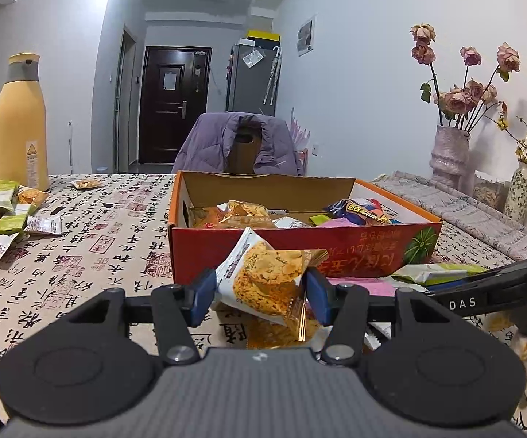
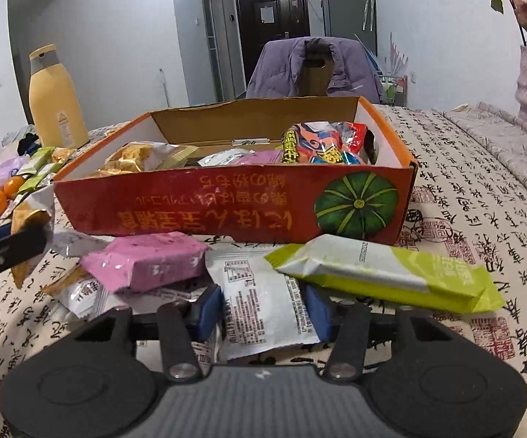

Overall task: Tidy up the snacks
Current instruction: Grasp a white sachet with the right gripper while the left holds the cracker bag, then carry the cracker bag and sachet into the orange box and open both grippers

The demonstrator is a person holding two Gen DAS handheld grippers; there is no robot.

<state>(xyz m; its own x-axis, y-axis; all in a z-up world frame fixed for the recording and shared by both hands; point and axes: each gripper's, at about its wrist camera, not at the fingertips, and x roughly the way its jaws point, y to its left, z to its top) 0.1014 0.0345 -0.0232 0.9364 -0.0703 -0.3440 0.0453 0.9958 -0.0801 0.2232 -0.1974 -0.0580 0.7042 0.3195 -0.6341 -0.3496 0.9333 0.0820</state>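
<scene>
Left gripper (image 1: 261,294) pinches cracker pack (image 1: 263,277) between pads; light, crinkly, brittle inside. Right gripper (image 2: 265,308) spread, white sachet (image 2: 263,303) between fingers, ungripped; box (image 2: 227,211) ahead.

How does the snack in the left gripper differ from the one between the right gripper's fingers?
The cracker packet is lifted and tilted in the left gripper; the white packet lies flat on the table between the right gripper's fingers. One shows golden crackers, the other printed text. Both are sealed single snacks before the box.
</scene>
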